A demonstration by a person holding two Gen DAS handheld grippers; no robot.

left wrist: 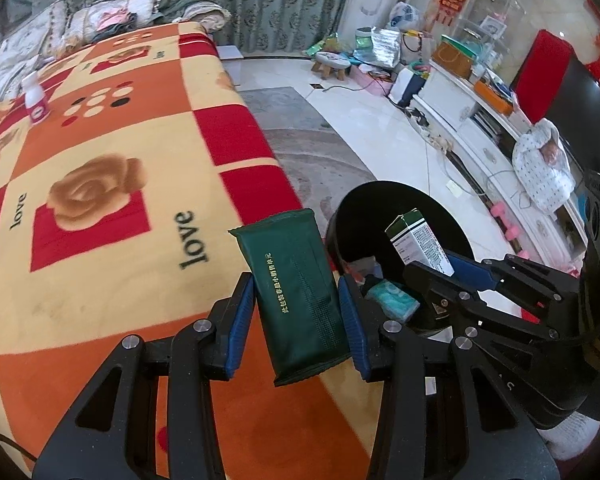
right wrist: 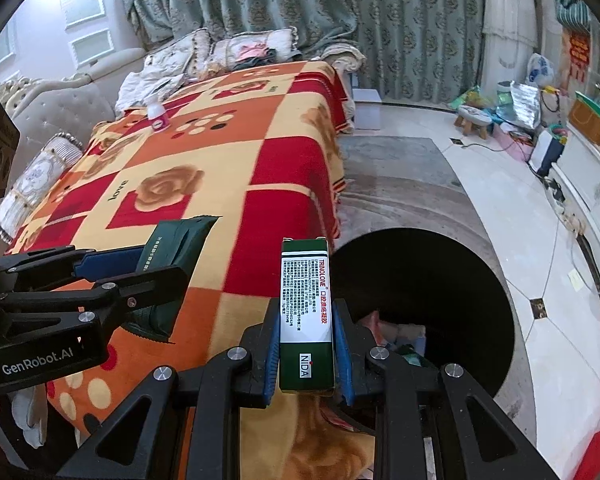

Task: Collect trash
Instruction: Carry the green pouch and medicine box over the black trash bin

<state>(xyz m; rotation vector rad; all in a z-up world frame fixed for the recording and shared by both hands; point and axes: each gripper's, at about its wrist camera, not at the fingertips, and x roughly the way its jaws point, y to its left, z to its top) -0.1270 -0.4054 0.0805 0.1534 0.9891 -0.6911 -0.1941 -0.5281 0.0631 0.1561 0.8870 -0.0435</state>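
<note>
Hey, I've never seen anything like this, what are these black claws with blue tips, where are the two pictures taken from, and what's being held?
These are two hand-held grippers, each with a camera looking along its fingers. One picture comes from the left gripper, shut on a dark green packet. The other comes from the right gripper, shut on a green and white box. Below is a black bin beside a rose-patterned blanket, where a small white bottle stands.
</note>
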